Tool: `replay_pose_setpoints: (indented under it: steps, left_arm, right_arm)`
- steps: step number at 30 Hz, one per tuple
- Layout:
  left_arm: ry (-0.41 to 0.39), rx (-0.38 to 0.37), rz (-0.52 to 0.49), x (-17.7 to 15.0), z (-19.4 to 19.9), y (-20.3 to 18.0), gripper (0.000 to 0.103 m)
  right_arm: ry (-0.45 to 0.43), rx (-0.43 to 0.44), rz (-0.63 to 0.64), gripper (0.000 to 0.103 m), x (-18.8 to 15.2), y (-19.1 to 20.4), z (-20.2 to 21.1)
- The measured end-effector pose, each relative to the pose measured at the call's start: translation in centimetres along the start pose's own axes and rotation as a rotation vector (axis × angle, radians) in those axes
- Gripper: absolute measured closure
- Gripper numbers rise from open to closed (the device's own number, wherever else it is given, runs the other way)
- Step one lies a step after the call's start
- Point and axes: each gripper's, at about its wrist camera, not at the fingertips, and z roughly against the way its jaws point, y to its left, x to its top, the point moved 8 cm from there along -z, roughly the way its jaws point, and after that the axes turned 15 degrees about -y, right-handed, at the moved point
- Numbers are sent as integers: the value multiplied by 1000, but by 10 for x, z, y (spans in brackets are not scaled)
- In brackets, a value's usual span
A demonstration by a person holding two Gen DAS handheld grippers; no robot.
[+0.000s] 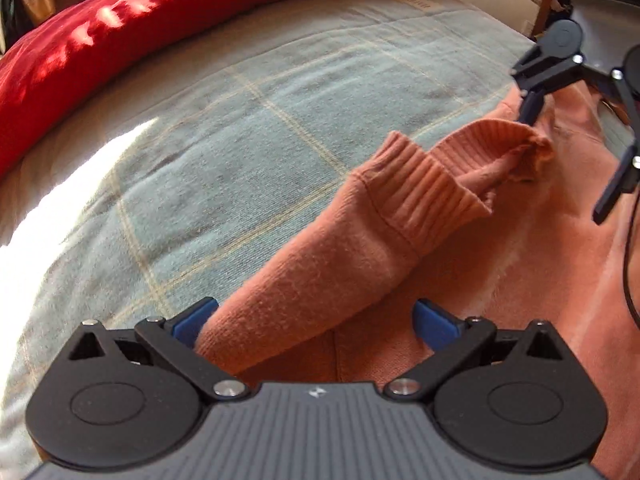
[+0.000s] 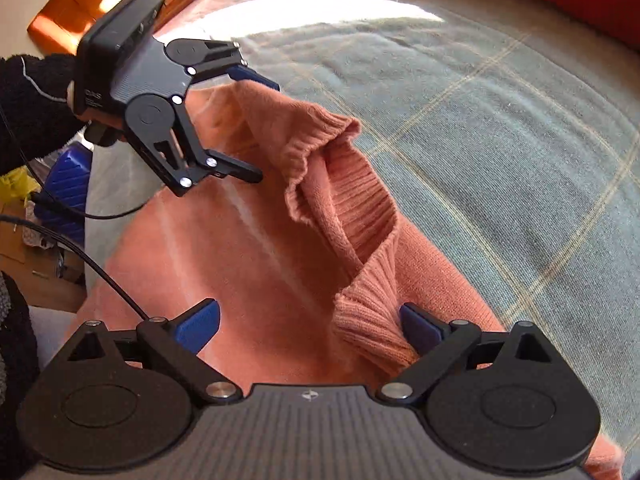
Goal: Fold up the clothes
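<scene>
- The left gripper (image 1: 316, 320) has its 2 blue-padded fingers spread wide, straddling the sleeve (image 1: 320, 276) of a salmon-pink sweatshirt (image 1: 540, 280) near where it leaves the body; the pads stand clear of the cloth at either side and pinch nothing.
- The right gripper (image 2: 310, 320) is likewise wide open. Its pad at 3 o'clock touches, or all but touches, the ribbed cuff (image 2: 360, 240), but nothing is clamped.
- From the right wrist view the left gripper shows at 10 o'clock, one finger at the far edge of the sweatshirt, the other hanging over its body.
- The sleeve runs in from the side and lies folded across the body, its cuff crumpled and standing up, not flat.
- The sweatshirt lies on a grey-blue checked blanket (image 1: 240, 140), with a red cushion (image 1: 140, 12) along the far edge at 11 o'clock.
- Step in hand, as I judge it: the sleeve fold. Open jaws fit either a release just made or a grasp about to close; the pictures do not settle which.
- Either way the cuff needs flattening against the body for the fold to hold.
</scene>
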Motion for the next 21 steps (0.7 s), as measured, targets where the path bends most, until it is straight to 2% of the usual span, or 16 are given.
replay_pose_setpoints:
  steps: [3,8,11,13,17,21]
  left_arm:
    - [-38,-106,-67,19,-3,-7,1]
    - [-59,-225,-121,44,-23,-7,1]
    - [-35,-252,-117,50,-34,-6,2]
    - [-50,-281,-102,55,-33,-9,2]
    - [-73,-301,-59,51,-14,-20,2]
    - [-47,-342,7,34,10,-34,2]
  right_arm:
    - [0,9,-13,8,0,-5,-7]
    - [-18,11,-23,8,-1,-5,-6]
    - [-30,9,-21,9,-2,-4,-5]
    - [-44,15,-27,10,0,-4,-2]
    - [-96,83,-75,10,15,-8,-7]
    - [-142,157,-121,10,31,-13,-15]
